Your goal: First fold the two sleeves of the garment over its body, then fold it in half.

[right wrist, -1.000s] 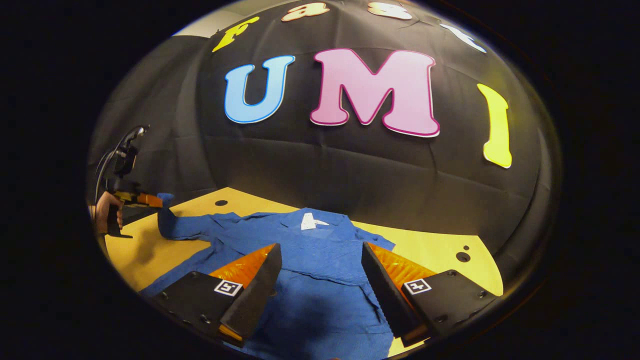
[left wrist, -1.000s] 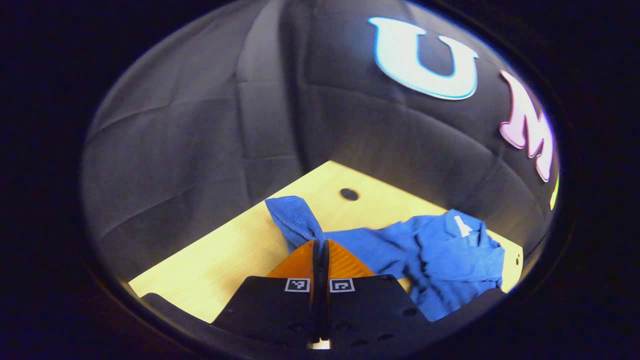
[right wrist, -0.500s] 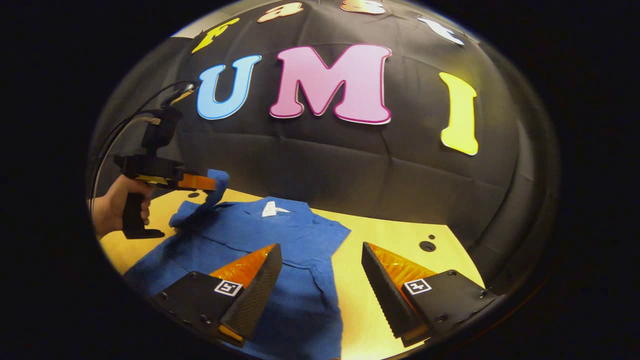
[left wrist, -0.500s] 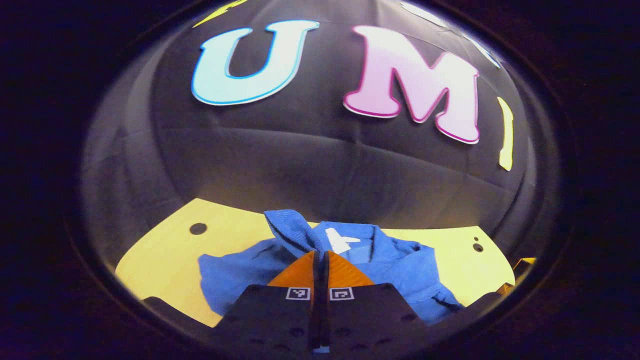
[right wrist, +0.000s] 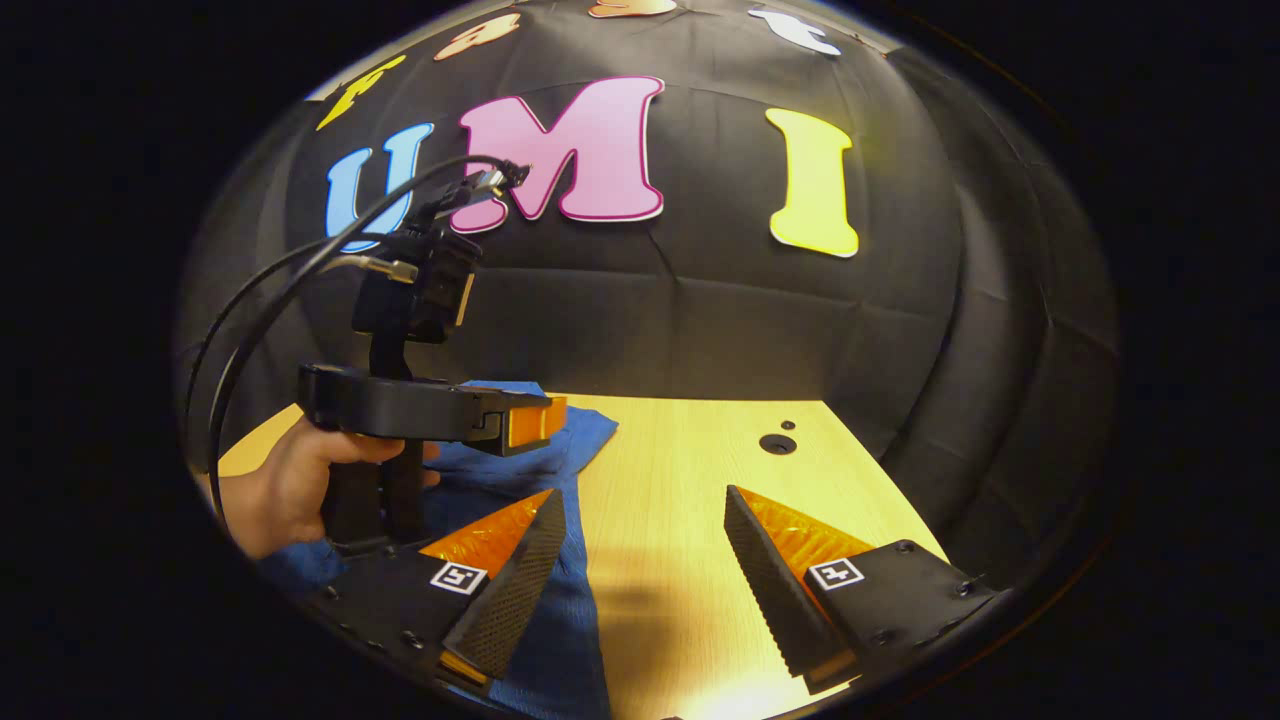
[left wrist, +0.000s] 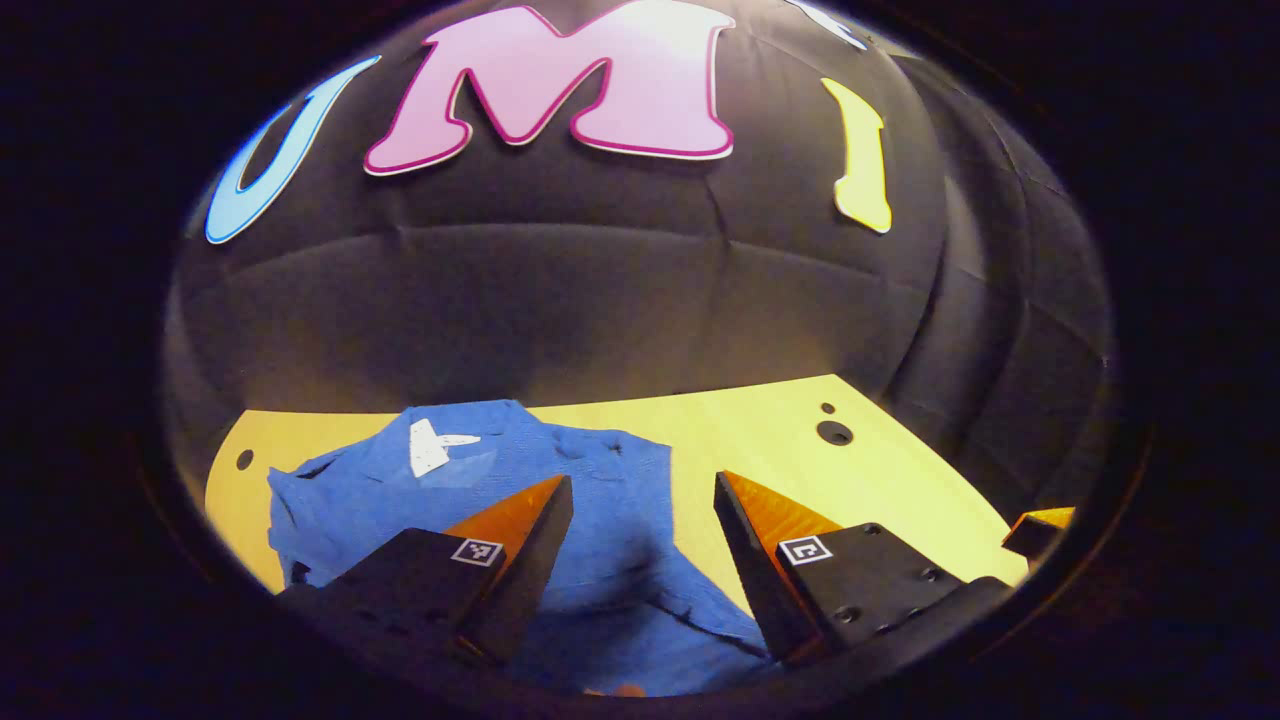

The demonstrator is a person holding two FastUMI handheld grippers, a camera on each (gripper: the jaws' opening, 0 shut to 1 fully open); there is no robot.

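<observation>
The blue garment (left wrist: 520, 470) lies rumpled on the pale wooden table (left wrist: 800, 470), its white neck label (left wrist: 430, 447) facing up. My left gripper (left wrist: 640, 495) hovers open over the garment's right part, with nothing between its fingers. In the right gripper view a hand (right wrist: 290, 485) holds that left gripper (right wrist: 550, 420) level above the blue cloth (right wrist: 585, 440). My right gripper (right wrist: 645, 497) is open too, its left finger over the garment's edge (right wrist: 565, 620) and its right finger over bare table (right wrist: 680, 480).
Round holes are cut in the tabletop, a large one (left wrist: 834, 432) toward the far right corner (right wrist: 777, 443) and one at the far left (left wrist: 244, 459). Black cables (right wrist: 300, 270) loop off the left gripper. The booth's black cloth wall stands close behind the table.
My left gripper, shut on the raised sleeve a second ago, has swung right over the garment and opened, releasing the sleeve. My right gripper has shifted right, toward bare table.
</observation>
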